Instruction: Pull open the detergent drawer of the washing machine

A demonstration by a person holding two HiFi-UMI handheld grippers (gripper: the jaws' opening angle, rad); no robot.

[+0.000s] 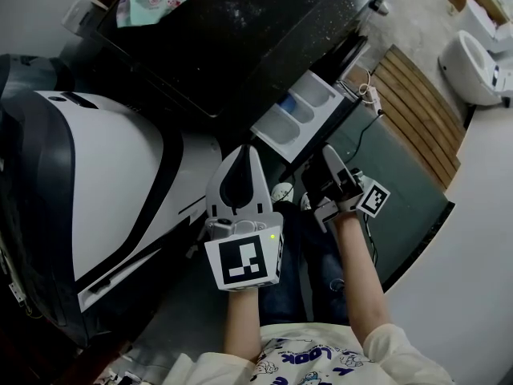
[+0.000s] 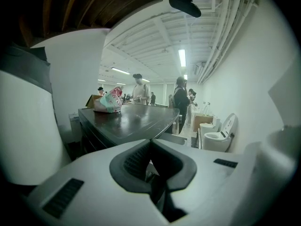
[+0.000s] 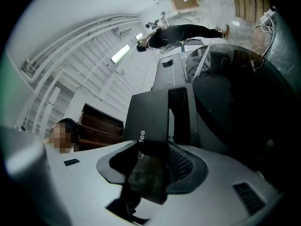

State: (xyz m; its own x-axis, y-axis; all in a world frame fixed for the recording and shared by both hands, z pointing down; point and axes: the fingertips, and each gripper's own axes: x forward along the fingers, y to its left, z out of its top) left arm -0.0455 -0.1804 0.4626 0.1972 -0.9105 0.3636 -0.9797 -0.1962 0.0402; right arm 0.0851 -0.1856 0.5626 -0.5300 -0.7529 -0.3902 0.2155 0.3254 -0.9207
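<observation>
Nearest you, low in the head view, your own knees [image 1: 309,263] sit right under the pull line, so there is little room to draw back before your right elbow folds into your body. Your left gripper [image 1: 244,155] hangs just above them at centre frame, its fingers pressed together on nothing. It sits close to the drawer's lower-left corner, where a sideways drift could knock it, and the big white machine body [image 1: 104,183] filling the left of the frame hems that arm in. Your right gripper [image 1: 329,167], right of centre, has its fingers set wide, with the dark front panel of the detergent drawer [image 1: 300,115] clamped between them. The drawer already stands well out of the washing machine [image 1: 240,30], its pale compartments showing. The main danger, as I judge it, is overpulling: the drawer may be near its stop, and a further tug could jerk the panel out of the fingers or strain the drawer. Pulling off-line could jam it in its slot. Beyond, a cable [image 1: 370,95] trails at the drawer's upper right beside wooden slats [image 1: 417,111]; keep clear of it.
</observation>
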